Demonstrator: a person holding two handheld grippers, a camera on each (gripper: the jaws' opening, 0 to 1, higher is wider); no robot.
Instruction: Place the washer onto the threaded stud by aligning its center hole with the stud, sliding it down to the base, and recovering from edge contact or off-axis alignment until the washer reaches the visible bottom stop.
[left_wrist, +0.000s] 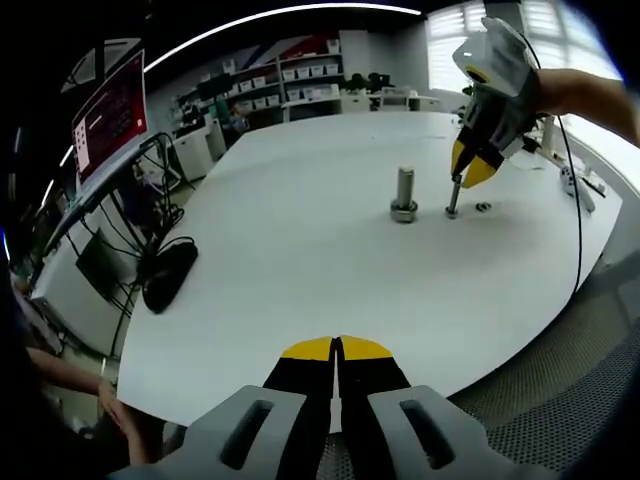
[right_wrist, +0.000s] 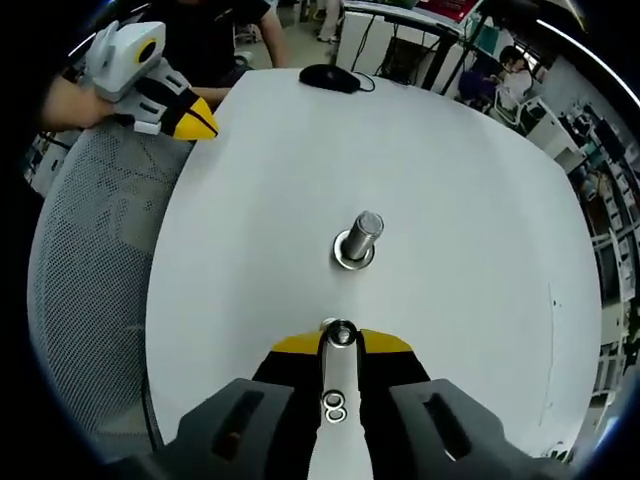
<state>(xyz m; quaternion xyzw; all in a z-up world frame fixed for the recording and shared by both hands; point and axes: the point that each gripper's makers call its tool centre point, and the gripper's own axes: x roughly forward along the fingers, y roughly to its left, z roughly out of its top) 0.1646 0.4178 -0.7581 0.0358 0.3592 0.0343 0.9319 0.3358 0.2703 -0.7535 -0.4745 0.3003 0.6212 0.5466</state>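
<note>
Both tongs have yellow-tipped black jaws: the right gripper (right_wrist: 340, 345) is clenched on a washer (right_wrist: 341, 333), a small metal ring pinched on edge between the jaw tips, and in the left gripper view the same tool (left_wrist: 470, 175) comes down from the upper right, held by a person's hand, with its tips close to the table and a thin metal piece reaching from them to the surface; whether that piece touches the table cannot be told. That washer sits just short of the threaded stud (right_wrist: 362, 235), not over it and not touching it, so the ring is not yet on the post. The stud stands upright on a wider round base (right_wrist: 352, 255) near the middle of the white table (right_wrist: 450, 180); in the left gripper view it (left_wrist: 404, 190) is just beside the right gripper's tips, to their left. Two more small rings (right_wrist: 334, 407) lie on the table between the right gripper's jaws, nearer the camera, and a small ring (left_wrist: 483, 207) lies close to the tips in the left gripper view. The left gripper (left_wrist: 337, 350) is clenched on nothing, jaws pressed together, hanging over the near table edge well apart from the stud; the right gripper view shows it (right_wrist: 200, 122) at the far left rim. A black computer mouse (right_wrist: 330, 77) with its cable rests on the far side of the table
</note>
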